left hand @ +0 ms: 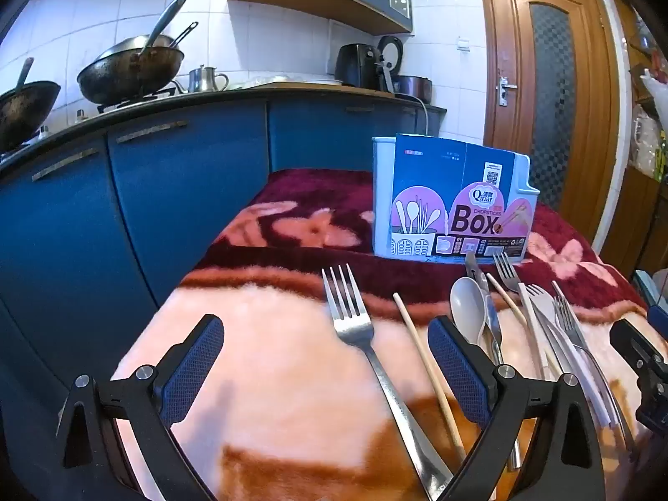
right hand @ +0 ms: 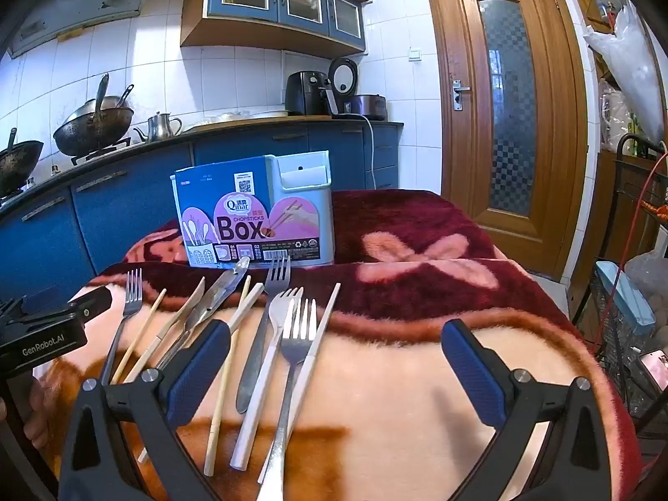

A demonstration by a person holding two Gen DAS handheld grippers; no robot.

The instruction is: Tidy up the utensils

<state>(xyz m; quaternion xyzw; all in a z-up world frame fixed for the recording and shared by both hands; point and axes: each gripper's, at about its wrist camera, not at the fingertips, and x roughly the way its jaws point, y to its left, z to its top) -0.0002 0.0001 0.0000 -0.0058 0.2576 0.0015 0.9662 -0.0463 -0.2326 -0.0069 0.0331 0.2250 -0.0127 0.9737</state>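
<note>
Your left gripper and right gripper both stand wide apart, empty, above the fuzzy pink-and-maroon blanket. Steel forks, slim wooden chopsticks and a grey spoon lie loose; the pale-blue plastic chopsticks box stands upright behind.

Left wrist view: steel fork ran under the left gripper's right finger, handle end cut off by the bottom edge. Wooden chopstick beside it vanished behind the same finger. Grey spoon showed only its bowl; handle hidden. Utensils right of that finger overlapped; which lay on which could not be told.

Right wrist view: right gripper's left finger covered the lower part of the table knife. Small print on the chopsticks box was too small to read. Box interior was not visible.
</note>
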